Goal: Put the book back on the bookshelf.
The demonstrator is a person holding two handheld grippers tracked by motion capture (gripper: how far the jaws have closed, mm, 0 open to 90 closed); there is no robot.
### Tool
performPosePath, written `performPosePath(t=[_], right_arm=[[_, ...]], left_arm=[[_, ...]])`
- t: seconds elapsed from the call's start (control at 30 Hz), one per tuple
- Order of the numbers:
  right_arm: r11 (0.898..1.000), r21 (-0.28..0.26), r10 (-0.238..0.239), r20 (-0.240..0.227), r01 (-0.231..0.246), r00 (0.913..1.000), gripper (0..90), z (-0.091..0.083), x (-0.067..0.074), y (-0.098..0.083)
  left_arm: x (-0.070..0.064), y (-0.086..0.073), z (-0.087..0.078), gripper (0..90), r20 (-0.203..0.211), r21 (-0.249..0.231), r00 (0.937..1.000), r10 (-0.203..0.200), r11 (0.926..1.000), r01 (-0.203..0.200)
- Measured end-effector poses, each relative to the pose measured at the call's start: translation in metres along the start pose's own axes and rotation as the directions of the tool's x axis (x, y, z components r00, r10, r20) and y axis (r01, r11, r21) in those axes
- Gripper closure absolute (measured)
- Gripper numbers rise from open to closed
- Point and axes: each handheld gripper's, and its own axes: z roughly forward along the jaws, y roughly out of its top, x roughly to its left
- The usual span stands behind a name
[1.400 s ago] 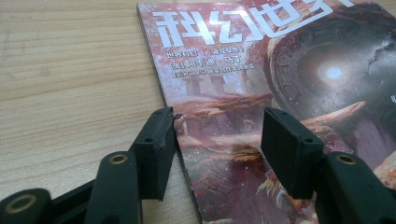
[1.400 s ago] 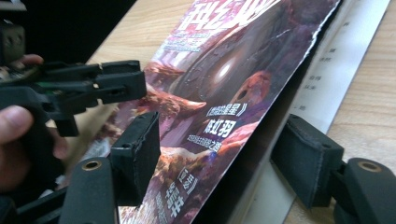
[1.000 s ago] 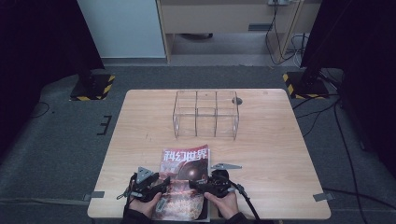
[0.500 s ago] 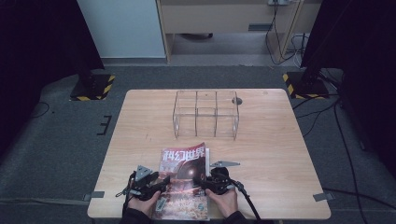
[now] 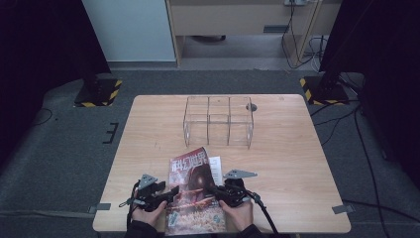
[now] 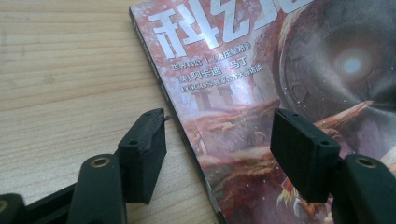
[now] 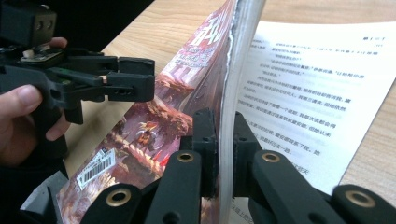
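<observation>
**High view: magazine being opened at the near edge, rack not yet in play**

High view is showing you working at the near edge of the table, with the magazine lying between your two tools. Your right gripper is sitting at the magazine's right side, your left gripper at its left side.

Right gripper view: your jaws have just been closing and are now clamping a thick bundle of the magazine's pages together with the front cover. The bundle is standing nearly upright between the pads. To the right of your jaws, a printed inner page is lying exposed and flat.

Left gripper view: your jaws have just been opening and are standing apart. One pad is hovering over bare wood beside the spine edge, the other over the cover art. Nothing is pinched; whether either pad is touching the paper I cannot tell.

Progress, as a judgement: the grasp on the cover side is done and the lift is under way. The clear rack is standing empty, well ahead of both tools, toward the far side of the table. If the magazine is meant for it, raising, carrying and slotting are all remaining. The left tool is not yet contributing a hold.
</observation>
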Motion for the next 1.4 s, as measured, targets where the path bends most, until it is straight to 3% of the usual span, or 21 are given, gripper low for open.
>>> performPosePath(t=[0.4,0.53,0.87,1.07,1.2,1.4], right_arm=[[0.992,-0.077,-0.103,-0.064,0.098,0.9927,85.6,-0.019,0.009,0.003],[0.991,-0.075,-0.112,-0.073,0.107,0.991,85.6,-0.021,0.01,0.003],[0.992,-0.062,-0.119,-0.094,0.113,0.9885,85.5,-0.02,0.009,0.002],[0.992,-0.06,-0.112,-0.101,0.107,0.9885,85.6,-0.019,0.006,0.002],[0.993,-0.068,-0.106,-0.115,0.099,0.9877,85.6,-0.02,0.004,0.001],[0.989,-0.087,-0.134,-0.127,0.124,0.9828,85.6,-0.025,0.008,0.003]], left_arm=[[-0.001,0.004,-0.002,30.2,0.088,-0.025,0.9961,-0.003,0.9997,0.006],[-0.002,0.006,0.001,28.5,0.111,-0.013,0.9938,0.014,0.9998,-0.013],[0.005,0.01,0.013,24.0,0.177,0.024,0.9843,-0.004,0.9997,0.0],[0.006,0.012,0.012,29.0,0.179,0.03,0.9829,-0.043,0.9988,0.038],[0.004,0.013,0.011,29.5,0.174,0.028,0.9843,-0.028,0.9993,0.024],[0.006,0.014,0.013,26.2,0.224,0.015,0.9745,-0.012,0.9999,0.009]])
